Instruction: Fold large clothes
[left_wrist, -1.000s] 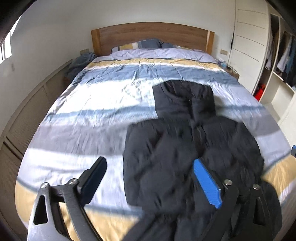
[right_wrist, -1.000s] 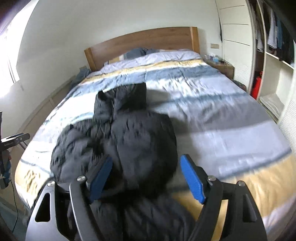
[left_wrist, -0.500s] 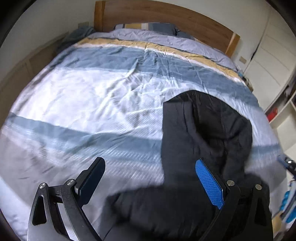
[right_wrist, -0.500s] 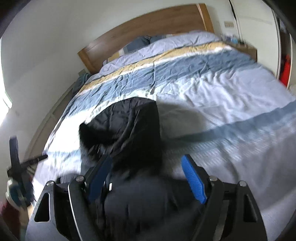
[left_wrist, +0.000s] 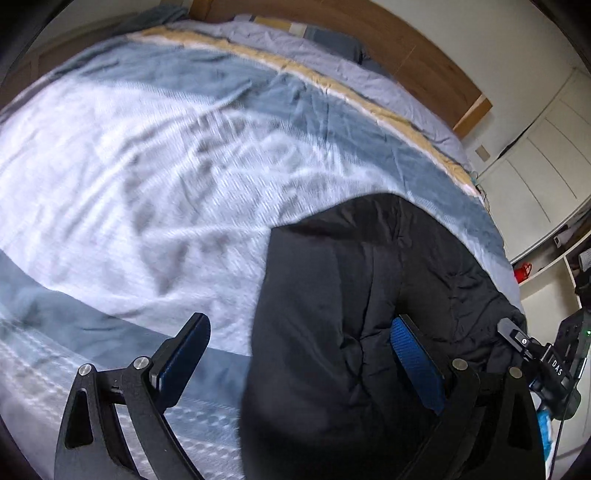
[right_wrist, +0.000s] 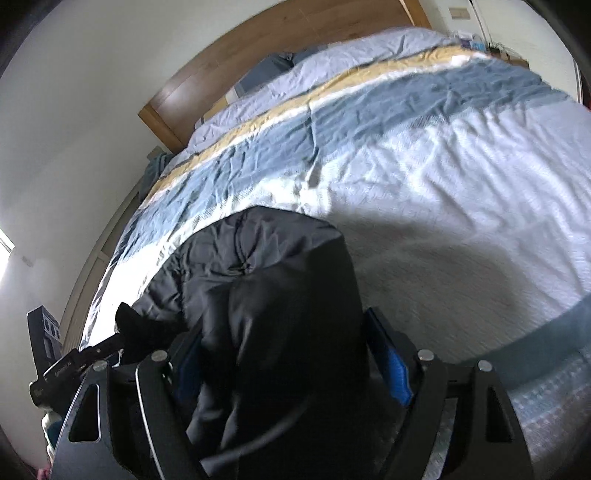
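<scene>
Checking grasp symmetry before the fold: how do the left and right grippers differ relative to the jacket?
The left gripper straddles the jacket's edge, one finger over the duvet, the other over fabric; the right gripper has jacket bulk filling its whole gap. The left's pads both show, its jaws just been closing; the right's left pad is partly hidden by fabric. Shared: both open, pointing down at the jacket, neither visibly clamped.
</scene>
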